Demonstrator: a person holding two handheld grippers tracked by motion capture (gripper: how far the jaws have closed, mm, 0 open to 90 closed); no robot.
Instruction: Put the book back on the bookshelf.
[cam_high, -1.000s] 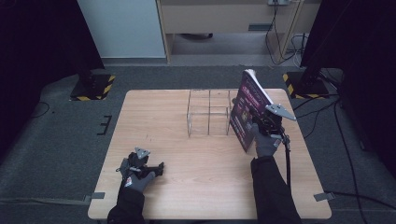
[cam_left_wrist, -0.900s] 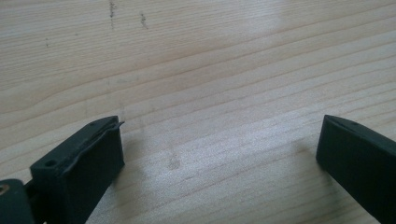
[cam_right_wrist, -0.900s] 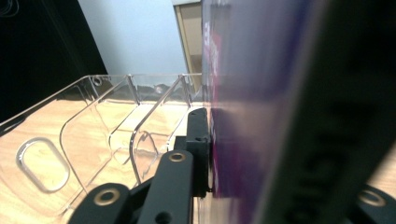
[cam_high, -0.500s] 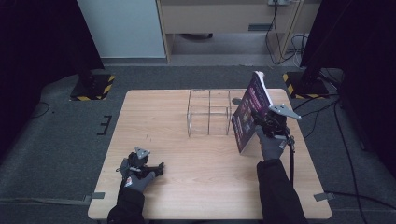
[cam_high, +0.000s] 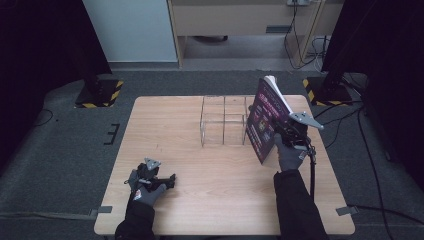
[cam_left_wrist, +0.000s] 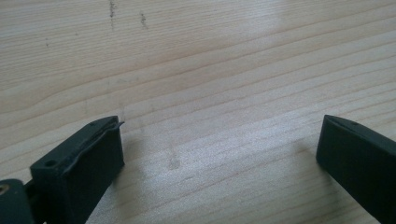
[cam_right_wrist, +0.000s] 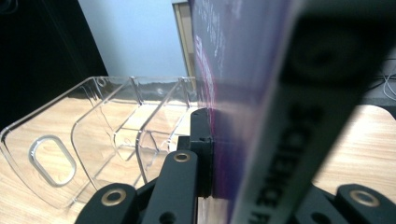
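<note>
The book (cam_high: 263, 120), with its dark purple cover, is held up off the table (cam_high: 200, 165) in our right claw (cam_high: 280, 131), tilted so its top leans away toward the far right, just beside the right end of the clear rack (cam_high: 224, 121). In the right gripper view we see the book (cam_right_wrist: 243, 93) pinched between the two black jaws, its cover against the left jaw and its spine, printed with pale letters, running up the middle of the picture. Past it we see the clear rack (cam_right_wrist: 107, 135) standing on the wood, its upright dividers forming several slots and an oval handle hole cut in the near end wall. Our right hand (cam_high: 289, 156) is gloved in grey, and a cable hangs from the claw down beside the forearm.

Our left claw (cam_high: 170, 179) rests low at the near left part of the table, well apart from the book and the rack, held in our gloved left hand (cam_high: 145, 187). In the left gripper view its jaws stand wide apart over bare wood grain with nothing between them (cam_left_wrist: 219, 154)
</note>
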